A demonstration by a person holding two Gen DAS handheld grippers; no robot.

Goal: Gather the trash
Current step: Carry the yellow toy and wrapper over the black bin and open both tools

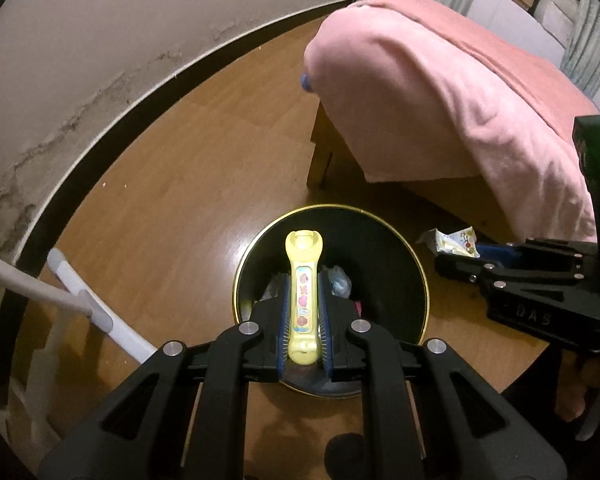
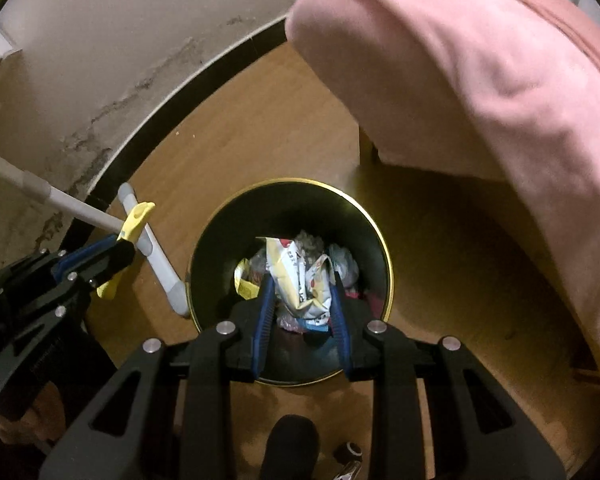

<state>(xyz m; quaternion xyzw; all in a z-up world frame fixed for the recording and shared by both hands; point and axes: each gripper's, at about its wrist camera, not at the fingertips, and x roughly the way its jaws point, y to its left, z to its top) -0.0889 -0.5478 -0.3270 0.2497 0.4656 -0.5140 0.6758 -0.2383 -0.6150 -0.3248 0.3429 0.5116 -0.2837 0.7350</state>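
Note:
A black bin with a gold rim (image 1: 414,258) (image 2: 374,224) stands on the wooden floor and holds several wrappers. My left gripper (image 1: 304,280) is shut on a yellow plastic toy stick (image 1: 303,292) with pink stickers and holds it above the bin; it also shows in the right wrist view (image 2: 132,222). My right gripper (image 2: 302,280) is shut on a crumpled white and yellow snack wrapper (image 2: 300,280) above the bin's mouth. In the left wrist view the right gripper (image 1: 456,258) holds the wrapper (image 1: 456,242) to the right of the bin.
A bed with a pink blanket (image 1: 452,88) (image 2: 480,80) stands to the right, close behind the bin. A white mop handle (image 1: 92,308) (image 2: 156,256) lies on the floor at the left. The wall's dark skirting (image 1: 112,120) curves behind.

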